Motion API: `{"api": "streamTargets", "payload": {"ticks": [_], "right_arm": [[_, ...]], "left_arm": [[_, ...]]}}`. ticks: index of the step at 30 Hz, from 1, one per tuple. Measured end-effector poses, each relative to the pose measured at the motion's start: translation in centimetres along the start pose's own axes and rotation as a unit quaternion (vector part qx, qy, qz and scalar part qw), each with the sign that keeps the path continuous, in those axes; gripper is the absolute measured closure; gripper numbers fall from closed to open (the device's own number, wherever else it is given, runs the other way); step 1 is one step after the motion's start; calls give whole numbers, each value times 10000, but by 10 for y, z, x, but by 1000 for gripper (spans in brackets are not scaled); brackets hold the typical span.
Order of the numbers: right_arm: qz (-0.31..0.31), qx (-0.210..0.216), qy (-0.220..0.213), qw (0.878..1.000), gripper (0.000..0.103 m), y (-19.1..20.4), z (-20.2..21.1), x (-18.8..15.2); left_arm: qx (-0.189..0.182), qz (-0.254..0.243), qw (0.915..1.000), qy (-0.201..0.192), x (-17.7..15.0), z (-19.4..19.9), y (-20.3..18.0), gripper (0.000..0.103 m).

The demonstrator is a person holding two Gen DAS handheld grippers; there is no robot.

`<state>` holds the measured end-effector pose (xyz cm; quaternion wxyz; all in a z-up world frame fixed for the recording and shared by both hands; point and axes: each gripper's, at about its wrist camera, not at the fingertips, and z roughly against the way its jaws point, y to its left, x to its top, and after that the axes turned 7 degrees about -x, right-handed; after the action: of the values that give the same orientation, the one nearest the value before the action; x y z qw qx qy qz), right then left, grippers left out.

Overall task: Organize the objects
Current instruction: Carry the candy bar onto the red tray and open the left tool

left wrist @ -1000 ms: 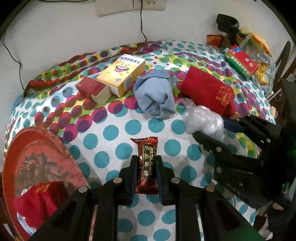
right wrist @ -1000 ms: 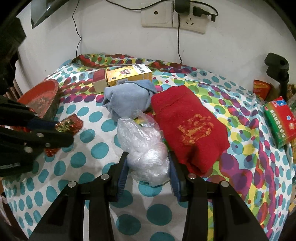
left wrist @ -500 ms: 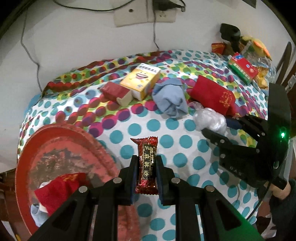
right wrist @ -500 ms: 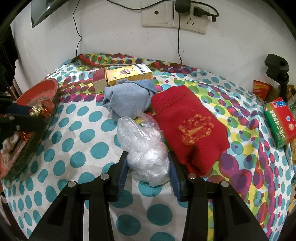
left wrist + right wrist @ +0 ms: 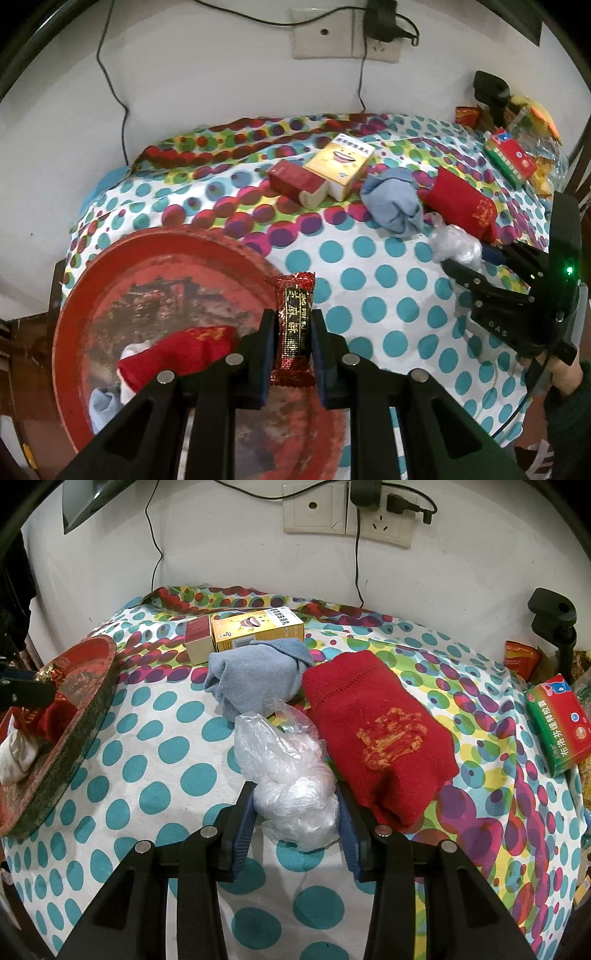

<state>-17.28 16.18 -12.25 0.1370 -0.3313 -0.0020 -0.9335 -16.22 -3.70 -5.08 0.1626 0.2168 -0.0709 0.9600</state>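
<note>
Left wrist: gripper clamped on snack bar, upright between the jaws, over the red tray; red sock in tray, left of the jaws. Right wrist: gripper closed on plastic bag on the tablecloth; red cloth just right, blue cloth beyond.

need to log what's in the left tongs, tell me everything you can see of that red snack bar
The red foil-wrapped snack bar is a slim shiny packet with crimped, serrated ends and a dark centre strip bearing gold lettering. It stands upright along the left tongs, whose blue-padded fingers press its two long sides; its top end pokes out past the fingertips. It hangs above the rim of the round red tray, at the tray's right side, and only the tongs touch it.
</note>
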Motion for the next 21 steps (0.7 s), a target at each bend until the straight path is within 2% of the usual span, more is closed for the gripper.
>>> {"api": "streamTargets", "payload": {"ticks": [9,21], "right_arm": [[1,-3,-1,10000,63,0,0,0],[3,-7,-2,10000,63,1,0,-1]], "left_arm": [[265,351,9990,-5,-6,10,43,84],[629,995,9930,-59,-15,27,124,84]]}}
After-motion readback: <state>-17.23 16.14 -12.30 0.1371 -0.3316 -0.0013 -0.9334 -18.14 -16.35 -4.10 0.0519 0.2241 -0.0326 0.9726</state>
